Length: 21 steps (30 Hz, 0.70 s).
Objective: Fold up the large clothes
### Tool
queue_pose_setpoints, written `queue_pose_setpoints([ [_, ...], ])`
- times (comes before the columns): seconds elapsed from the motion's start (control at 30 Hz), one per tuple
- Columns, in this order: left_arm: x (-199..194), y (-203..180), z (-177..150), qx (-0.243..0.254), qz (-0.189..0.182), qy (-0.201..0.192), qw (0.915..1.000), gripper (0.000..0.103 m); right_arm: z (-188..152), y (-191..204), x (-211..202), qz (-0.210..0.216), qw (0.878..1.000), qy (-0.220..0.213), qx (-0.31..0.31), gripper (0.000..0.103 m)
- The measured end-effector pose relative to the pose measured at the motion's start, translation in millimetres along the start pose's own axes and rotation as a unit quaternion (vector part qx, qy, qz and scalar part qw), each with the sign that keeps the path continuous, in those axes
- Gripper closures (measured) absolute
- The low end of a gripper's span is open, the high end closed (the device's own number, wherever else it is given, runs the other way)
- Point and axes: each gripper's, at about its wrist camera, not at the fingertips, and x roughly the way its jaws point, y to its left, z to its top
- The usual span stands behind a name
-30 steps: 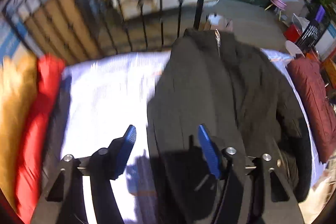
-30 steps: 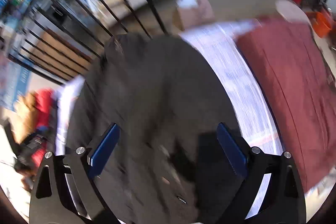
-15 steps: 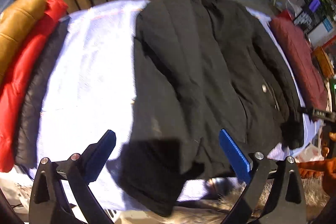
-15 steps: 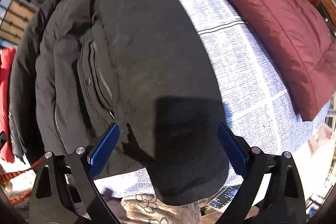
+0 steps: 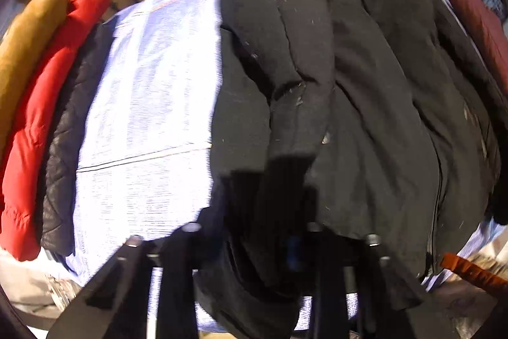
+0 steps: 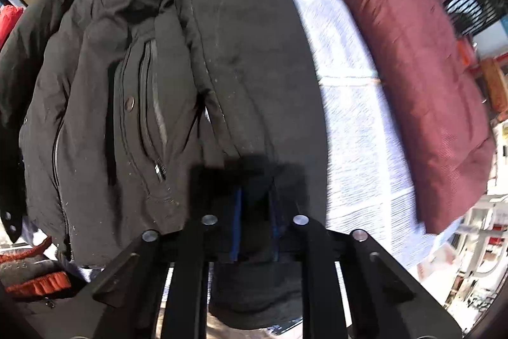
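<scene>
Two grippers are closing on the near hem of the dark padded jacket spread across the white bedsheet, left gripper and right gripper both pinching fabric that looks bulky, soft and probably fairly heavy.

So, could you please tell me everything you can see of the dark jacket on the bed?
The dark jacket is padded and matte, with a zipped pocket and snap buttons. It lies flat on the pale sheet, sleeves along its sides. The closing left gripper and right gripper each have a sleeve cuff between their fingers.
</scene>
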Motion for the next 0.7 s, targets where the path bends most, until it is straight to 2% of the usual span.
queue_pose_setpoints([
  [0.1,-15.3,36.6,11.0,-0.044,-0.001,-0.016,0.9989,0.091,5.7,-14.5,-27.9,-0.031,0.999,-0.041,-0.013,0.093],
  [0.17,-27.3,64.1,22.7,-0.057,0.015,-0.035,0.9977,0.092,22.0,-23.4,-49.0,-0.063,0.995,-0.074,-0.035,0.094],
  [0.23,-39.7,87.2,34.7,-0.065,0.029,-0.054,0.9960,0.093,39.6,-36.8,-71.1,-0.110,0.985,-0.111,-0.068,0.094],
  [0.33,-59.6,127.4,62.3,-0.084,0.043,-0.081,0.9922,0.093,65.8,-56.6,-103.4,-0.190,0.959,-0.165,-0.128,0.094],
  [0.37,-66.3,144.9,74.7,-0.094,0.047,-0.091,0.9903,0.093,77.6,-66.5,-113.3,-0.230,0.943,-0.185,-0.156,0.094],
  [0.47,-78.2,183.5,106.9,-0.109,0.076,-0.111,0.9849,0.093,102.1,-85.8,-117.1,-0.285,0.915,-0.197,-0.207,0.093],
  [0.53,-74.9,210.2,126.4,-0.127,0.093,-0.107,0.9817,0.090,117.2,-104.6,-107.5,-0.314,0.900,-0.191,-0.233,0.073],
  [0.57,-67.7,229.0,133.5,-0.150,0.095,-0.102,0.9788,0.089,125.8,-119.5,-95.3,-0.336,0.894,-0.184,-0.232,0.046],
  [0.6,-64.5,240.0,138.3,-0.169,0.089,-0.099,0.9765,0.088,132.5,-130.1,-85.8,-0.345,0.896,-0.170,-0.221,0.031],
  [0.63,-60.0,252.8,141.4,-0.193,0.081,-0.095,0.9732,0.087,137.5,-141.8,-76.3,-0.342,0.904,-0.155,-0.206,0.031],
  [0.67,-56.6,267.8,142.9,-0.226,0.073,-0.089,0.9673,0.085,140.8,-160.6,-67.3,-0.320,0.922,-0.132,-0.173,0.031],
  [0.7,-56.0,277.5,142.2,-0.249,0.066,-0.086,0.9624,0.085,140.6,-173.0,-60.5,-0.313,0.931,-0.117,-0.146,0.031],
])
